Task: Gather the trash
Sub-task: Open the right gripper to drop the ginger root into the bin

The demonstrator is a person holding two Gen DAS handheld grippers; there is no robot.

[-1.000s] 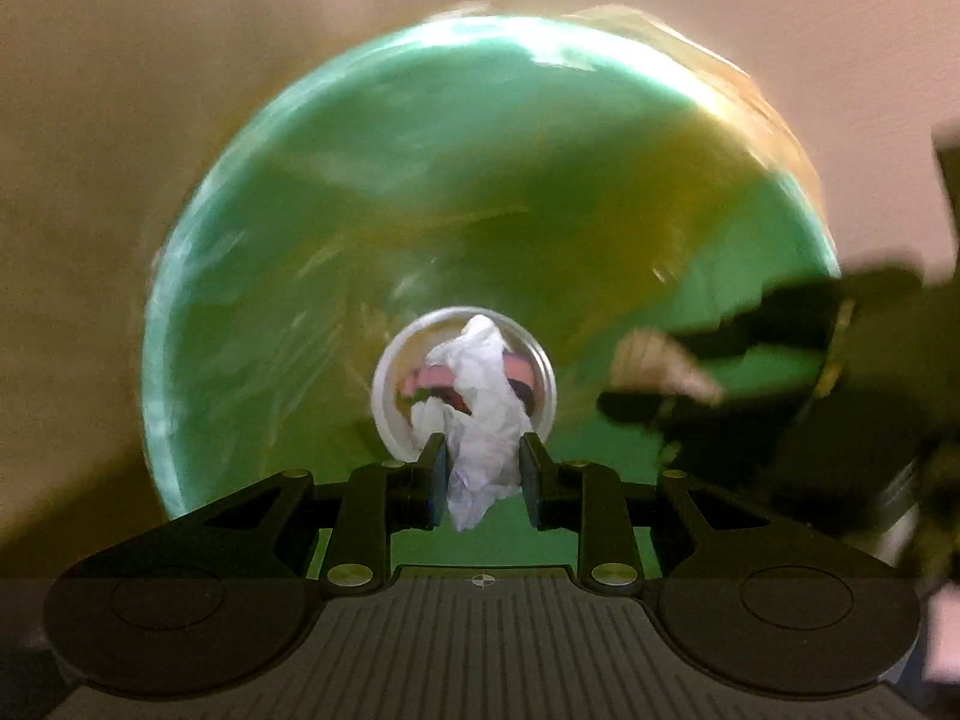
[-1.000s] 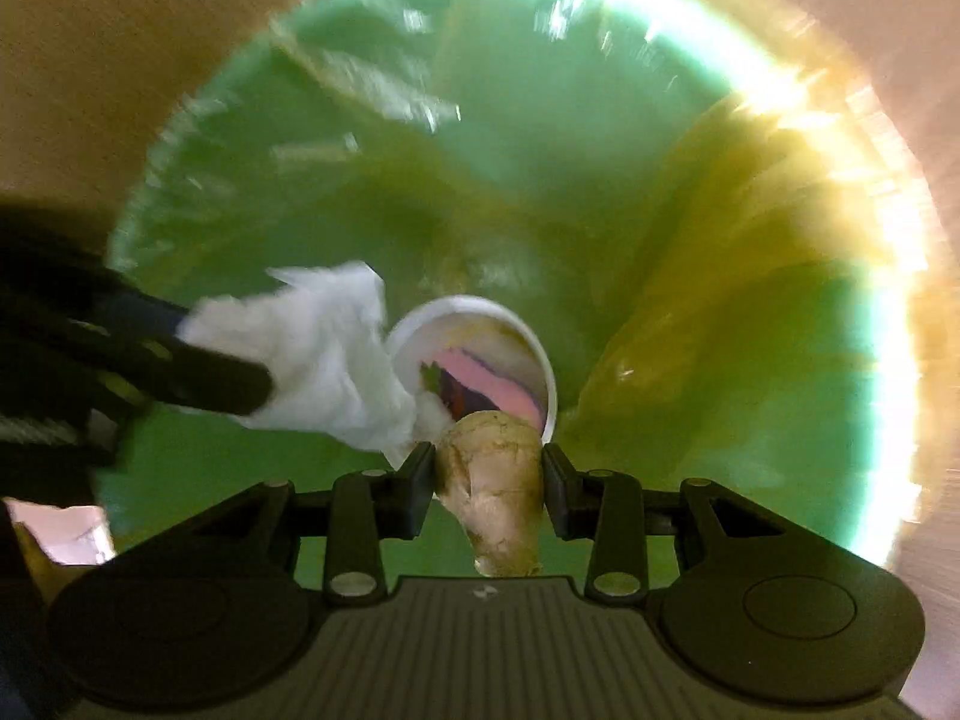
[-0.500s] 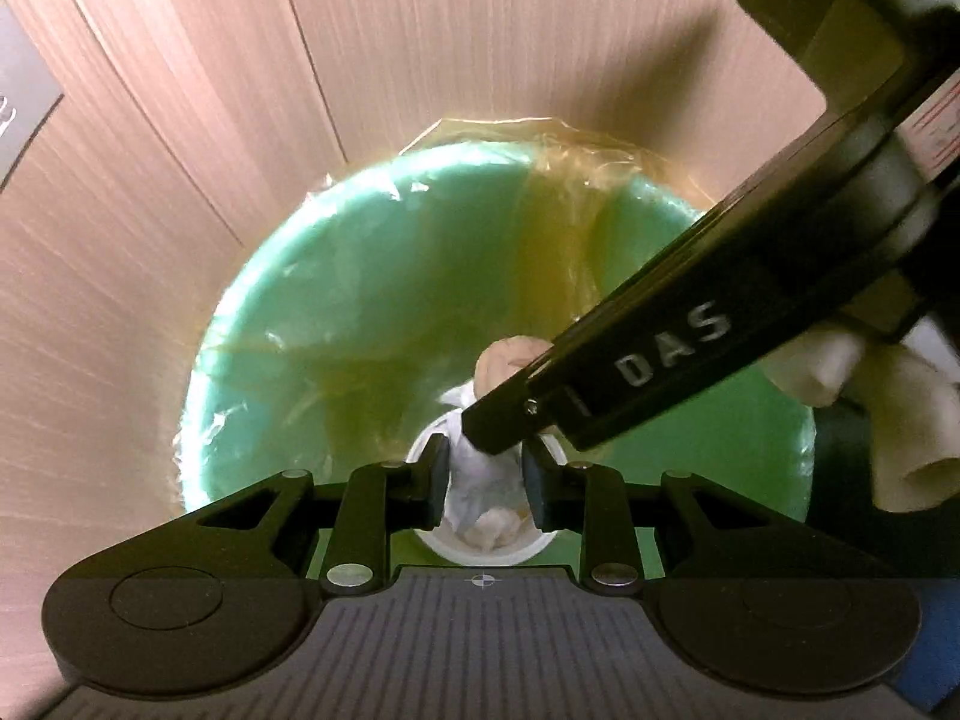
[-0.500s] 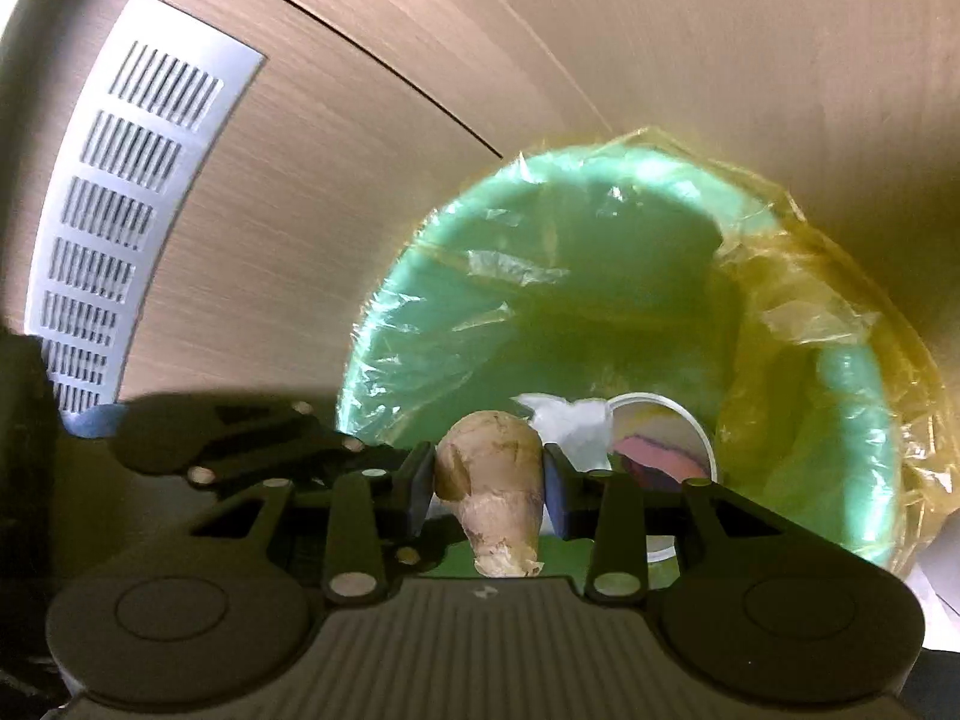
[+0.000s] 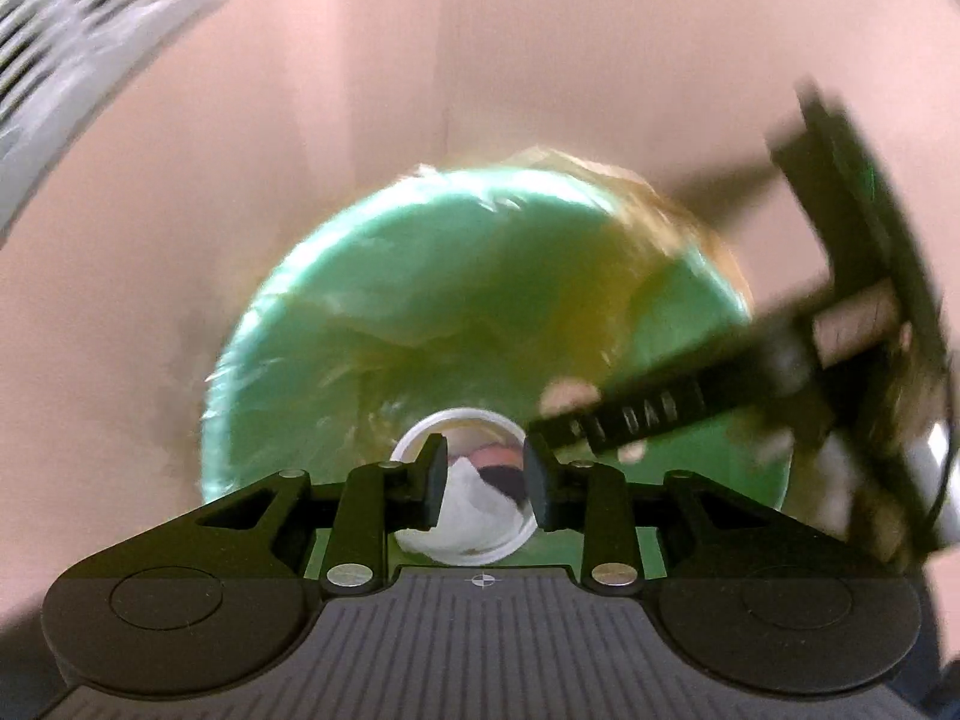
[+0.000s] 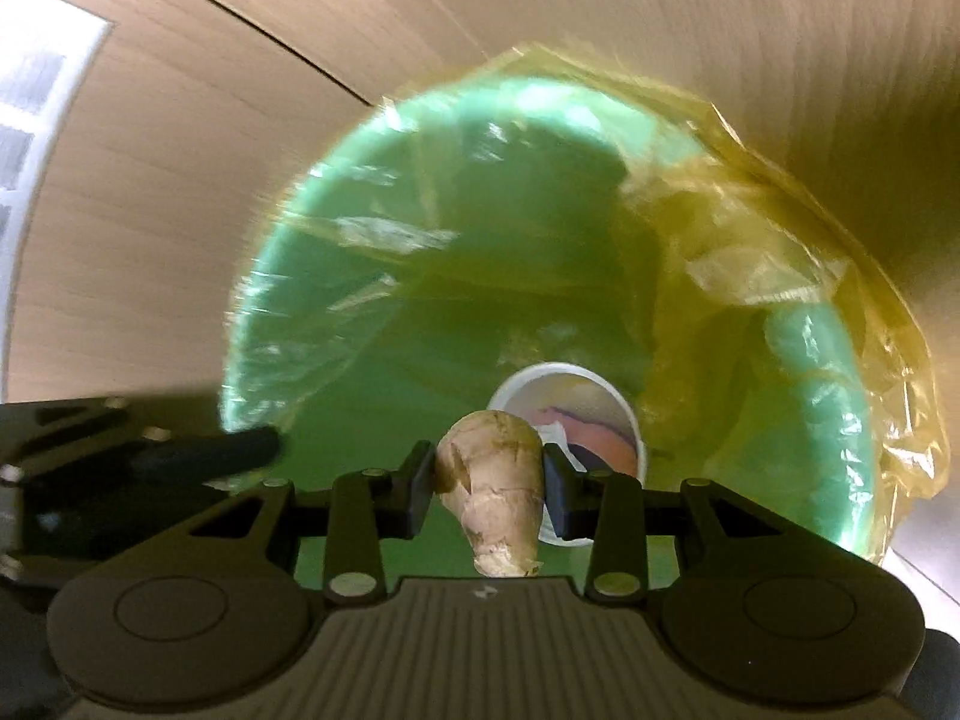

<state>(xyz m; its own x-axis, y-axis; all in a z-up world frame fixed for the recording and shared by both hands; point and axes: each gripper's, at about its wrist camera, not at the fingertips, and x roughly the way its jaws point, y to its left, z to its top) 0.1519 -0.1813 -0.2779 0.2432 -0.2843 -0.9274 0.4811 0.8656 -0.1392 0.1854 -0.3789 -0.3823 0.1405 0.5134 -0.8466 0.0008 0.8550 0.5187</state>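
A green trash bin [image 5: 420, 312] lined with a yellow plastic bag [image 6: 780, 228] stands on the wooden floor below both grippers. A white cup [image 5: 468, 546] lies at its bottom, and a crumpled white tissue [image 5: 474, 507] now rests in it. My left gripper [image 5: 485, 489] is open and empty above the bin. My right gripper [image 6: 487, 489] is shut on a piece of ginger [image 6: 495, 498] and holds it over the bin, above the cup [image 6: 606, 402]. The right gripper shows in the left wrist view [image 5: 660, 414]; the left gripper shows at the left of the right wrist view [image 6: 150, 456].
The wooden floor [image 6: 180, 180] surrounds the bin. A white vent grille [image 5: 72, 36] is at the upper left. The bag's rim bulges over the bin's right edge [image 6: 900, 408].
My left gripper has opened and let the tissue fall into the cup in the bin. My right gripper still holds the ginger over the bin.
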